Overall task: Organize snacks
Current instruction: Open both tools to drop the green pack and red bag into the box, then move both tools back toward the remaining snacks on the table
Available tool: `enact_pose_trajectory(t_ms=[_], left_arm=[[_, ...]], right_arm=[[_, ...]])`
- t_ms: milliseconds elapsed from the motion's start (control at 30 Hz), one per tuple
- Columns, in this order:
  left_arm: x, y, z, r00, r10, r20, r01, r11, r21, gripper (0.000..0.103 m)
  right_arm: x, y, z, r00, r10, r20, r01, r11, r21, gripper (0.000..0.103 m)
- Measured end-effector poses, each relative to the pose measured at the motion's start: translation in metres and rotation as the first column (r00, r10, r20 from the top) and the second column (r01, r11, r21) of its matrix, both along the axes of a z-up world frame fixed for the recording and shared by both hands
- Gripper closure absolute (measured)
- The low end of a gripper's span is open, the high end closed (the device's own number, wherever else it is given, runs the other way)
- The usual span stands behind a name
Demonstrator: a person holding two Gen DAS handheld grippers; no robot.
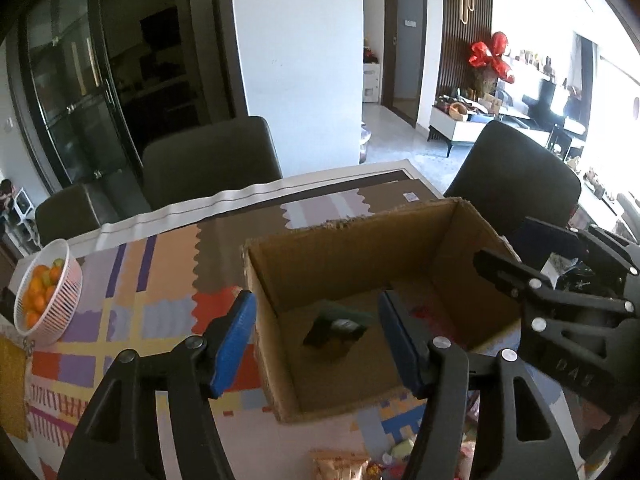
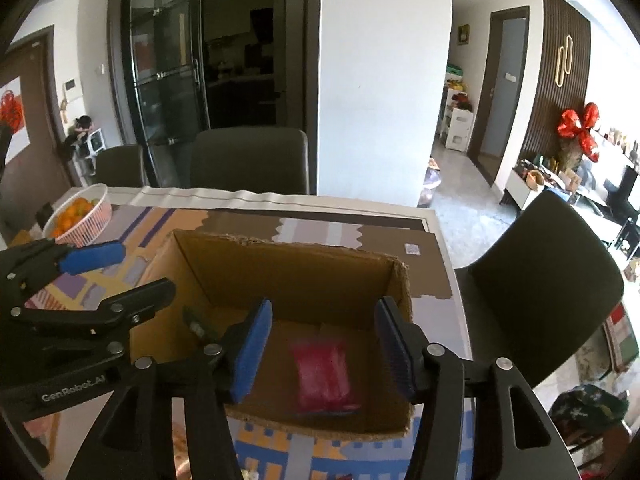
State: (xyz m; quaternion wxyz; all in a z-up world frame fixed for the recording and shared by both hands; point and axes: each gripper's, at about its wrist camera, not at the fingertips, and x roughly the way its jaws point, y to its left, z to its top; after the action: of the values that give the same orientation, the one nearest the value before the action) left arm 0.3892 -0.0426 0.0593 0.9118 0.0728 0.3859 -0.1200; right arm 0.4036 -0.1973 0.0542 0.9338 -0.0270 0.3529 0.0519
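A table (image 1: pixel 132 280) covered with a colourful patchwork-pattern cloth carries an open brown cardboard box (image 1: pixel 360 232). On the table's left side stands a white wire basket of oranges (image 1: pixel 44 292). Both tools hang over the box with their blue-padded jaws released and nothing between them: the left tool (image 1: pixel 316 340) above a dark green snack packet (image 1: pixel 338 326) lying on the box floor, the right tool (image 2: pixel 324 348) above a pink-red snack packet (image 2: pixel 324 374) lying flat there too. A few more snack wrappers (image 1: pixel 344 462) lie on the table, near the front of the box
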Motion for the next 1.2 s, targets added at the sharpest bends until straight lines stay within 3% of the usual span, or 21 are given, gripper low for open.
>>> enact_pose_trajectory(t_ms=[233,733,1200], left_arm=[[-0.047,0.001,0.011,0.998,-0.007,0.062,0.005,0.999,0.038,0.04],[-0.139,0.004,0.032,0.983,-0.074,0.165,0.07,0.997,0.027,0.034],[-0.195,0.003,0.019,0.979,-0.081,0.185,0.079,0.997,0.02,0.03]], right_arm=[[-0.04,-0.003,0.012,0.998,0.01,0.064,-0.011,1.0,0.011,0.043],[-0.128,0.0,0.031,0.986,0.032,0.161,-0.042,0.997,0.063,0.04],[-0.177,-0.009,0.01,0.991,-0.006,0.136,-0.009,0.994,0.105,0.04]])
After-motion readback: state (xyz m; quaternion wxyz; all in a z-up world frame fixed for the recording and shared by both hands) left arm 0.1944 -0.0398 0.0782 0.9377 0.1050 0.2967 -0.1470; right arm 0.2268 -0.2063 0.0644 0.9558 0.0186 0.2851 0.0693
